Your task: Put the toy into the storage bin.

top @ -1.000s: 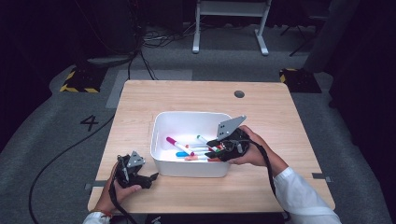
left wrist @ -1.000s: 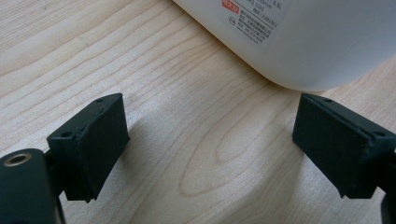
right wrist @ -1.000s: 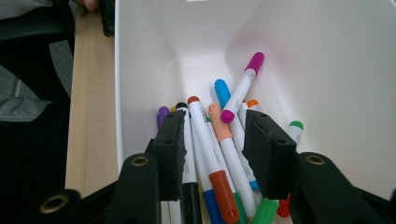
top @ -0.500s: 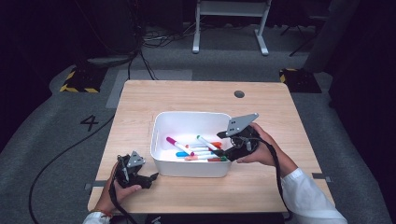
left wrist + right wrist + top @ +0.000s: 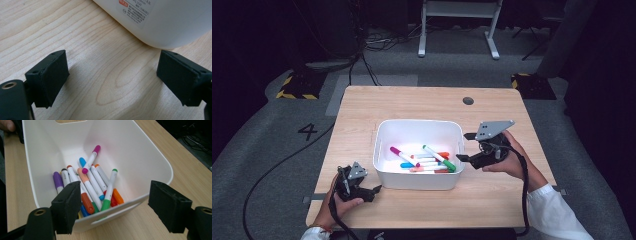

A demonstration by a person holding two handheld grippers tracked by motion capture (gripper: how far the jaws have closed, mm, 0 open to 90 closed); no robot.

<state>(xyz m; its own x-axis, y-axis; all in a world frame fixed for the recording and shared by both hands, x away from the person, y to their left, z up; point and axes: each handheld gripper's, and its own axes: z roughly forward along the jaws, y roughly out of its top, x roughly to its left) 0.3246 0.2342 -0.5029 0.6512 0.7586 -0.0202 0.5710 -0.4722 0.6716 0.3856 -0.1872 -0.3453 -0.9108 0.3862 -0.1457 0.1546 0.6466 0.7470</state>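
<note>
A white bin (image 5: 419, 122) sits mid-table and holds several coloured markers (image 5: 427, 161), a green-capped one (image 5: 440, 158) lying on top. My right gripper (image 5: 464, 147) hovers just outside the bin's right wall, pointing at it. Its jaws have just been opening and stand open with nothing between them. In the right gripper view, the right gripper (image 5: 117, 207) frames the bin's near rim (image 5: 160, 160) and the markers (image 5: 92, 182). My left gripper (image 5: 373, 192) rests open on the table at the bin's front-left corner. In the left gripper view, the left gripper (image 5: 112, 80) has bare wood between its jaws and the bin wall (image 5: 170, 25) just ahead.
The wooden table (image 5: 412, 102) has a dark round hole (image 5: 468, 100) near its far edge. Cables trail from both grippers off the near edge. Beyond the table, a white stand (image 5: 457, 30) and loose cables sit on the grey floor.
My right gripper has pulled back rightwards out of the bin and risen a little, its jaws spreading wide. The green-capped marker now lies free among the others. The left gripper stayed put.
</note>
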